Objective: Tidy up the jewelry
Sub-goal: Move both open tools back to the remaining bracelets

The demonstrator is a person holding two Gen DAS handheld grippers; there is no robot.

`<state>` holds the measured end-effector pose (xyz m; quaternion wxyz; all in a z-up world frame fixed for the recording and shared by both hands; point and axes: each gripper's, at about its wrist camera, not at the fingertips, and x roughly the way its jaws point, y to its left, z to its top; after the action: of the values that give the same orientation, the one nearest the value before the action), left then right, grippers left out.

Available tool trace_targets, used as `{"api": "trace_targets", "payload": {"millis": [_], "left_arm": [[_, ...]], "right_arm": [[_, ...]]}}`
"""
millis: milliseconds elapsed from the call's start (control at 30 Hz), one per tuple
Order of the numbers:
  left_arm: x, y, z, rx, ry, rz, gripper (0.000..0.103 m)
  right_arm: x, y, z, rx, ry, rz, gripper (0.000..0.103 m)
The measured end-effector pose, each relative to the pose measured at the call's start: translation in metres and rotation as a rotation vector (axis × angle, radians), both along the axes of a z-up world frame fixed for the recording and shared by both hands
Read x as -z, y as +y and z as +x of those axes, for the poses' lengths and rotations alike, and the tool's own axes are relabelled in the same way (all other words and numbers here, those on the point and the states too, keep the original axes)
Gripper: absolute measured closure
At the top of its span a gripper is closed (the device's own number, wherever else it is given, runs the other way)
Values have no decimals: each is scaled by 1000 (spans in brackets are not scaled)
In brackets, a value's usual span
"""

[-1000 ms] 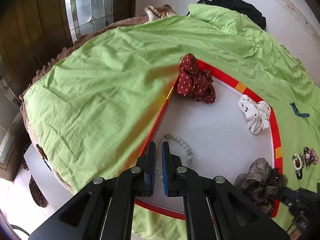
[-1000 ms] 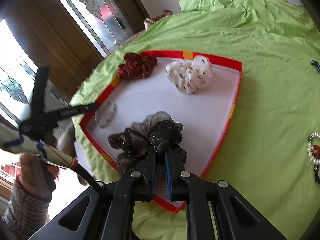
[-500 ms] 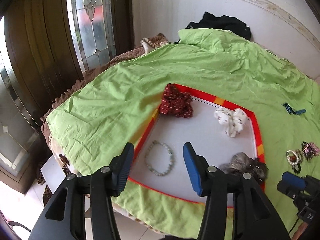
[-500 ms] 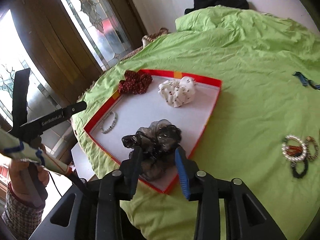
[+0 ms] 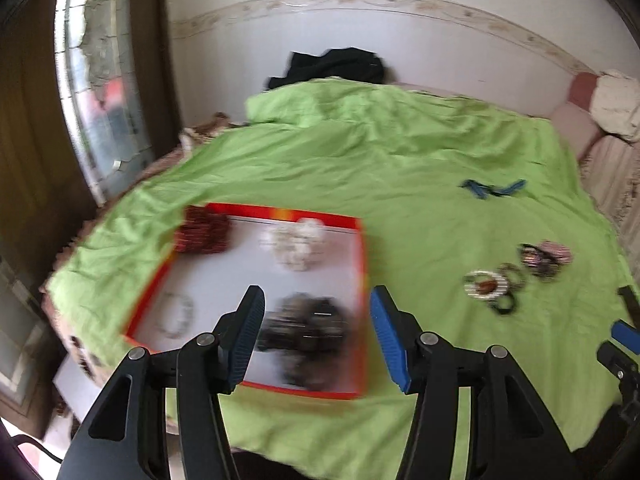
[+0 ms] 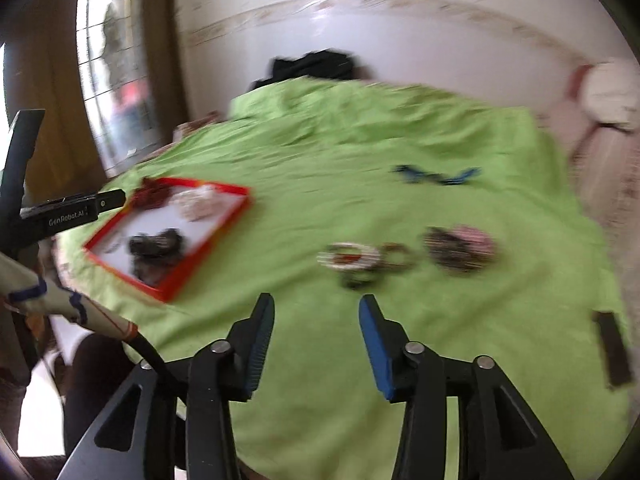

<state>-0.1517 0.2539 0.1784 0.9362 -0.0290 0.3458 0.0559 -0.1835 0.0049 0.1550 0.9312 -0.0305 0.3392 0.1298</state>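
A red-rimmed white tray (image 5: 362,248) (image 6: 230,220) lies on the green sheet. It holds a dark red scrunchie (image 5: 204,234), a white scrunchie (image 5: 298,246), a black scrunchie (image 5: 306,330) (image 6: 158,246) and a pale bead bracelet (image 5: 176,314). My left gripper (image 5: 316,320) hovers above the tray's near side, jaws opening, nothing between them. My right gripper (image 6: 316,328) hangs over bare sheet, jaws opening and empty. Loose bracelets and hair ties (image 5: 494,286) (image 6: 354,258) and a dark and pink scrunchie pair (image 5: 544,256) (image 6: 460,248) lie right of the tray.
A blue hair clip (image 5: 492,189) (image 6: 438,176) lies farther back on the green sheet (image 5: 400,152). Black clothing (image 5: 332,66) sits by the wall. A dark strip (image 6: 612,348) lies at the sheet's right edge. A window and wooden frame stand left.
Both grippers went from shut to open and pulled back and up from the tray. The bead bracelet and black scrunchie now lie free in the tray. Both views swung rightward.
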Motion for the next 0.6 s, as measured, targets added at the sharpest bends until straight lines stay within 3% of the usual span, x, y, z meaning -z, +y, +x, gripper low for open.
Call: {"api": "trace_targets", "payload": {"millis": [100, 233, 400, 600], "left_arm": [[-1, -33, 5, 58, 10, -57, 49], [-4, -93, 8, 148, 16, -32, 49], [-15, -153, 10, 237, 20, -48, 49], [-40, -231, 16, 332, -45, -48, 45]], "right_arm": [[-7, -42, -22, 89, -30, 0, 53], [-6, -90, -35, 174, -27, 94, 53], [12, -142, -46, 291, -68, 62, 50], [51, -227, -50, 374, 47, 237, 50]]}}
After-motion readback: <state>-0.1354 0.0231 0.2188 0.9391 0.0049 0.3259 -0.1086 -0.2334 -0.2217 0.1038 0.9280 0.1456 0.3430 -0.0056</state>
